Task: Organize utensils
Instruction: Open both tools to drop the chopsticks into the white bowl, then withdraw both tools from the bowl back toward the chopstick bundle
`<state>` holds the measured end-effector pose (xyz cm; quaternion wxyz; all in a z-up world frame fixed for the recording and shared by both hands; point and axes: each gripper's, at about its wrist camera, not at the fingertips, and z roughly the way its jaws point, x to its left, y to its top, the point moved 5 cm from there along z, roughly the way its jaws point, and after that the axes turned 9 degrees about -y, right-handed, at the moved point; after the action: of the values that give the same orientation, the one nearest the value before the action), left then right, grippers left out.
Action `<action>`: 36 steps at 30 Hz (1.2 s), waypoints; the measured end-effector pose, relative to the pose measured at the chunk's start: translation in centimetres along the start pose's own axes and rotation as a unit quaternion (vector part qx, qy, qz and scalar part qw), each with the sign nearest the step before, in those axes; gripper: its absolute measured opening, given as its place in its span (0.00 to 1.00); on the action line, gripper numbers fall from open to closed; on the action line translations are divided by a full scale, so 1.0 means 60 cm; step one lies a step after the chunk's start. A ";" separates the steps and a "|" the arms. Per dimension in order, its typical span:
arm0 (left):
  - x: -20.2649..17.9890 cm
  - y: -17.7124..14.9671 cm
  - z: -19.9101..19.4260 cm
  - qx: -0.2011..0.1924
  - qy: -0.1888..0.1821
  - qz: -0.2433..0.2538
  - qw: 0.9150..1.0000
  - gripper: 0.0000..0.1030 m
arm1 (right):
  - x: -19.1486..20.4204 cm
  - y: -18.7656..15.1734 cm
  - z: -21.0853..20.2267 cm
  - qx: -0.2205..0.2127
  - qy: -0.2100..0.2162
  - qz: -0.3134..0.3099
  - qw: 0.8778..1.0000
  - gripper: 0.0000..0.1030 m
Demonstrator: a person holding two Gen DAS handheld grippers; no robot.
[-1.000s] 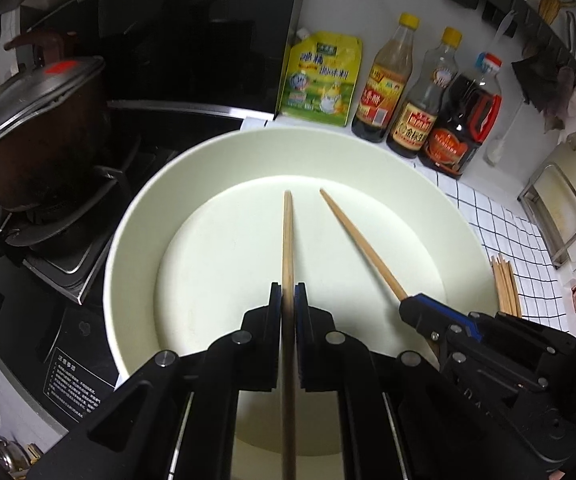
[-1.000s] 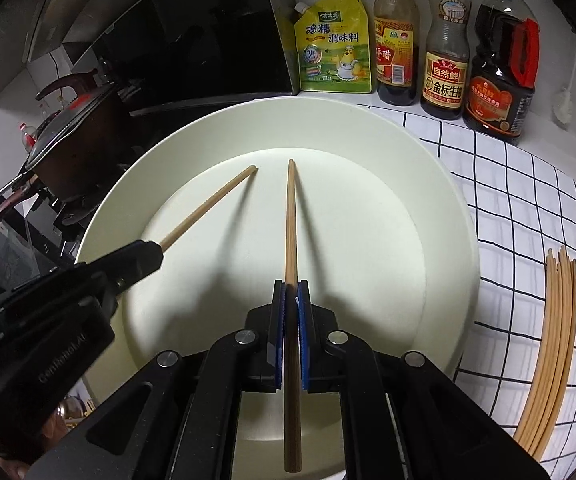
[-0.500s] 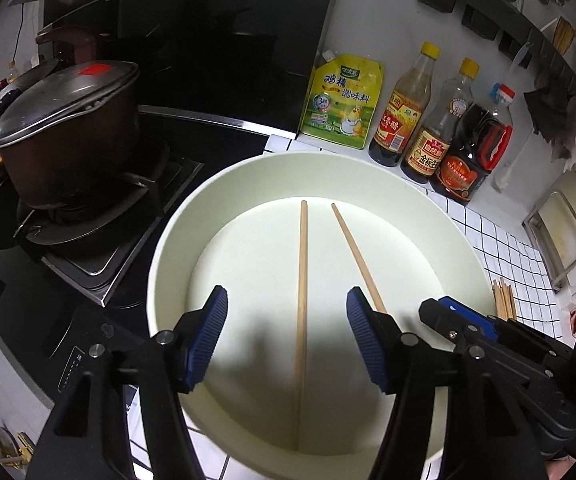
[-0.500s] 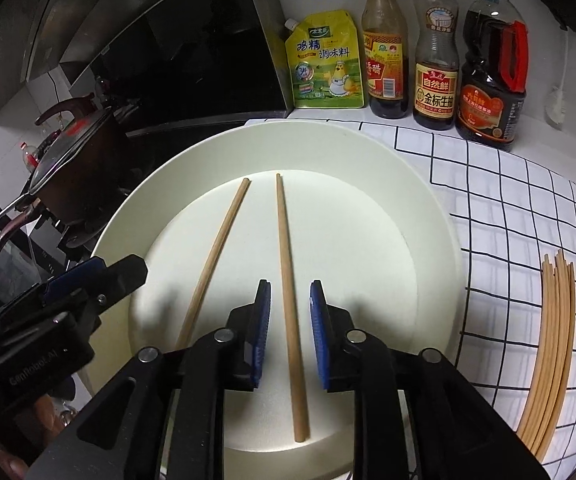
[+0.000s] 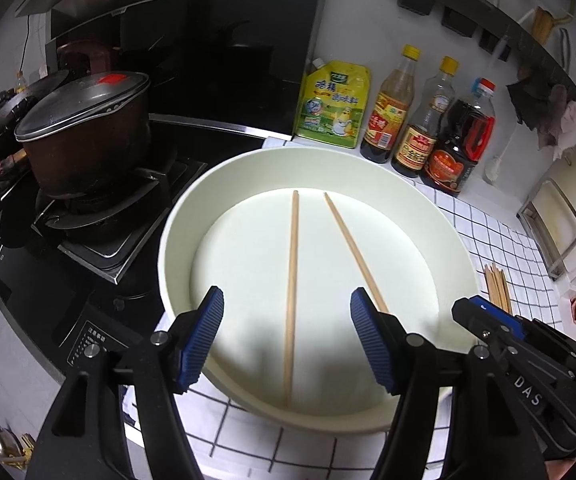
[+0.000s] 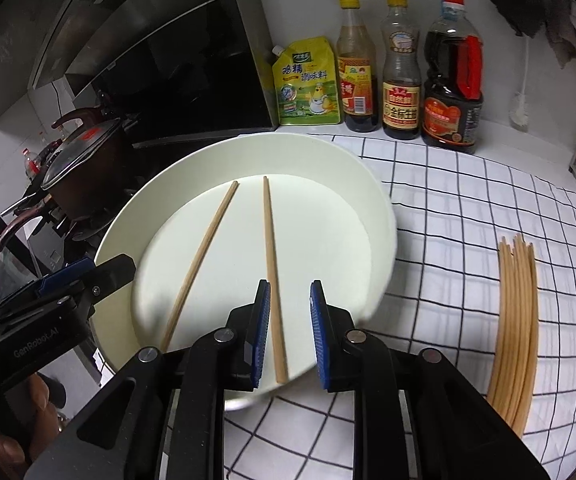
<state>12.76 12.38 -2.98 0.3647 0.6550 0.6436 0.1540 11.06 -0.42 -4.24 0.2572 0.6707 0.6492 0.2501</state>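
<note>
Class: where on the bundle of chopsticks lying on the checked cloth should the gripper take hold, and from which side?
Grip the bundle of chopsticks near its middle, coming straight down from above with the jaws set across the sticks. They lie flat and side by side on the checked cloth, fanning apart slightly at the far ends, so a grip across the middle would probably gather them best. The open right gripper is nearest.

Your plate (image 5: 180, 216) is cream-white, and the two chopsticks (image 5: 290, 280) on it are pale tan wood, like the loose bundle of chopsticks (image 6: 517, 320) beside it. You see a white countertop (image 6: 468, 208) crossed by a black grid. Your left gripper (image 5: 288, 336) and right gripper (image 6: 288, 328) are black with ribbed blue pads (image 5: 204, 340). The seasoning pouch (image 6: 308, 84) is yellow-green; the bottles (image 6: 358, 80) have yellow caps, the soy jug (image 6: 454, 80) a red cap and handle. The pot (image 5: 88, 148) is dark brown.
</note>
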 end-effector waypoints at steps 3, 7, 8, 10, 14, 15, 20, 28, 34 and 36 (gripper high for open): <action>-0.017 -0.012 -0.008 -0.003 -0.003 0.011 1.000 0.67 | -0.015 -0.009 -0.017 -0.009 -0.007 0.002 1.000 0.21; -0.045 -0.028 -0.014 0.001 -0.016 0.020 1.000 0.67 | -0.035 -0.023 -0.039 -0.017 -0.013 0.008 1.000 0.22; -0.052 -0.031 -0.015 0.002 -0.019 0.021 1.000 0.67 | -0.040 -0.027 -0.044 -0.019 -0.015 0.009 1.000 0.23; -0.066 -0.039 -0.018 0.003 -0.026 0.024 0.999 0.67 | -0.053 -0.035 -0.055 -0.021 -0.019 0.011 1.000 0.24; -0.096 -0.054 -0.021 0.002 -0.034 0.040 0.999 0.67 | -0.086 -0.051 -0.073 -0.027 -0.035 0.013 0.999 0.28; -0.102 -0.057 -0.022 0.003 -0.036 0.044 0.998 0.67 | -0.097 -0.057 -0.078 -0.029 -0.044 0.013 0.999 0.29; -0.139 -0.075 -0.016 0.012 -0.049 0.059 0.997 0.67 | -0.149 -0.082 -0.087 -0.026 -0.065 0.027 0.997 0.29; -0.198 -0.098 -0.007 0.022 -0.066 0.082 0.994 0.68 | -0.216 -0.113 -0.099 -0.022 -0.086 0.047 0.995 0.30; -0.241 -0.115 0.000 0.027 -0.073 0.095 0.992 0.72 | -0.264 -0.127 -0.109 -0.024 -0.099 0.058 0.993 0.36; -0.252 -0.120 0.003 0.027 -0.072 0.097 0.992 0.74 | -0.277 -0.132 -0.108 -0.022 -0.103 0.060 0.993 0.36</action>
<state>5.77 -2.81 -3.91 0.3757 0.7334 0.5529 0.1238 0.31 -16.70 -4.73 0.3224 0.7250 0.5717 0.2089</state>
